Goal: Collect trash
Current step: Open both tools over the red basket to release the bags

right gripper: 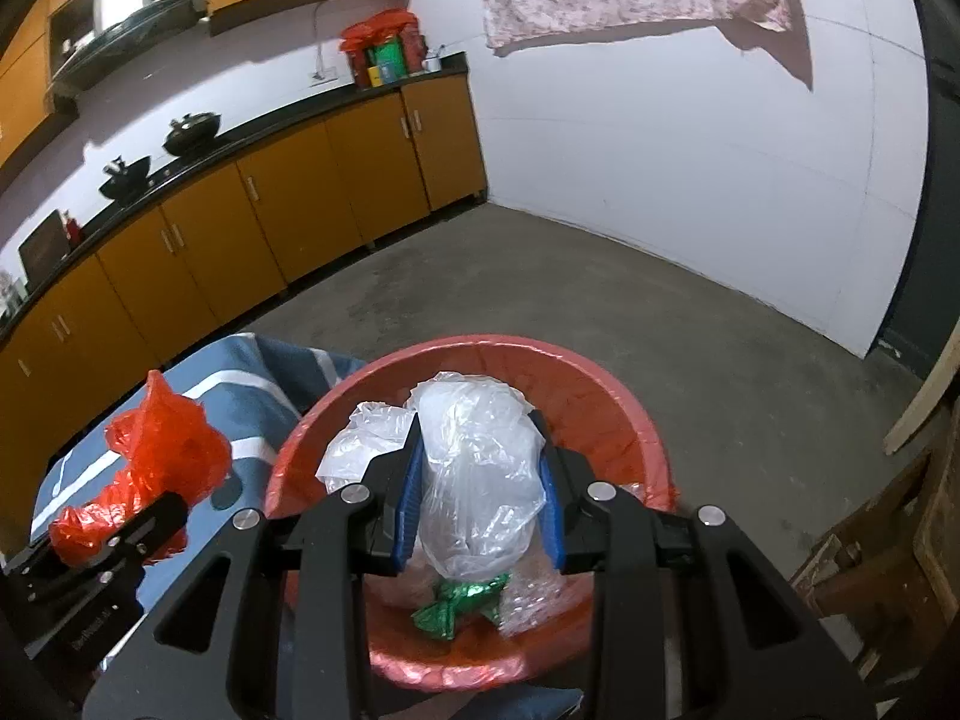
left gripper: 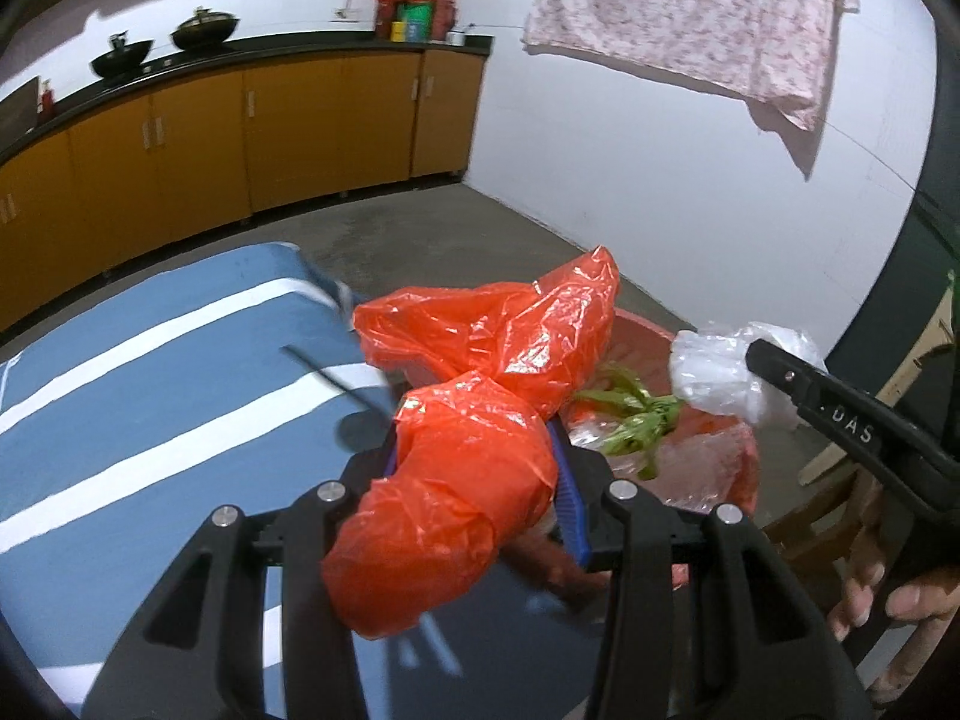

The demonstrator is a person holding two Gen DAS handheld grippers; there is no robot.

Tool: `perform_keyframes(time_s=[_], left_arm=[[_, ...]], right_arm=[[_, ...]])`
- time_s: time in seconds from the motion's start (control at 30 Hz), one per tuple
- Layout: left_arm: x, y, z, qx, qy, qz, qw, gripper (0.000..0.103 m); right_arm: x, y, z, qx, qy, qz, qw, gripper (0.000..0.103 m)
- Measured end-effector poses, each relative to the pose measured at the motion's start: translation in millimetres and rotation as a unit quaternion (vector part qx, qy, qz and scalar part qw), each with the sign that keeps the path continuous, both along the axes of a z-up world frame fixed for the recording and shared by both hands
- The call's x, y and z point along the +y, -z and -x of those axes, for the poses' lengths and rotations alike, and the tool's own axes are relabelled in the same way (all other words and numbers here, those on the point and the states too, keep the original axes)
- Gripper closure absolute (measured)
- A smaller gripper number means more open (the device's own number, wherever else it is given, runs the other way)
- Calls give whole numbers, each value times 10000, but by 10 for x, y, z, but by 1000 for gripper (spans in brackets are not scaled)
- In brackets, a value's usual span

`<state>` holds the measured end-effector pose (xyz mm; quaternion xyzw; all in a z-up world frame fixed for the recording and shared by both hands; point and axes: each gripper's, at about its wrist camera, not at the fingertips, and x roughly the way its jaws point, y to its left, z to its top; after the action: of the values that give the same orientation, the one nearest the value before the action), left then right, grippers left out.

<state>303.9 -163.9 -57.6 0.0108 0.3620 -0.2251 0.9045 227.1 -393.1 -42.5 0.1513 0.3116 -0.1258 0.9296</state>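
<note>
My left gripper (left gripper: pixel 474 468) is shut on a crumpled red plastic bag (left gripper: pixel 474 420) and holds it above the table's right edge; it also shows in the right wrist view (right gripper: pixel 156 462). My right gripper (right gripper: pixel 477 480) is shut on a clear plastic bag (right gripper: pixel 480 468) and holds it over the red-lined trash bin (right gripper: pixel 600 396). The clear bag also shows in the left wrist view (left gripper: pixel 720 372). In the bin lie green leaves (left gripper: pixel 636 420), a green foil wrapper (right gripper: pixel 462 606) and clear plastic.
A table with a blue and white striped cloth (left gripper: pixel 150 372) is at the left. Orange kitchen cabinets (left gripper: pixel 240 132) with woks line the far wall. Grey concrete floor (right gripper: pixel 540 300) lies beyond the bin. A wooden chair (right gripper: pixel 870 570) stands at the right. Pink cloth (left gripper: pixel 690 18) hangs overhead.
</note>
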Motion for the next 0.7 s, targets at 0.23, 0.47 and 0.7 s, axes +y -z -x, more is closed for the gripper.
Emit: perform_keyframes(time_s=[0.23,0.47,0.7], left_arm=[[-304,156,-164,136,279,-12,9995,60],[-460,280,-281,307,433,13,9986,60],[-538,323,-299,315,540,48,9980,50]], right_arm=[[-165,47,-96,-40,134,-139,9998,70],[-249,98,-118,-117,224,-299,9992,69],[-297,99,-67,-316,120,-562,9978,58]])
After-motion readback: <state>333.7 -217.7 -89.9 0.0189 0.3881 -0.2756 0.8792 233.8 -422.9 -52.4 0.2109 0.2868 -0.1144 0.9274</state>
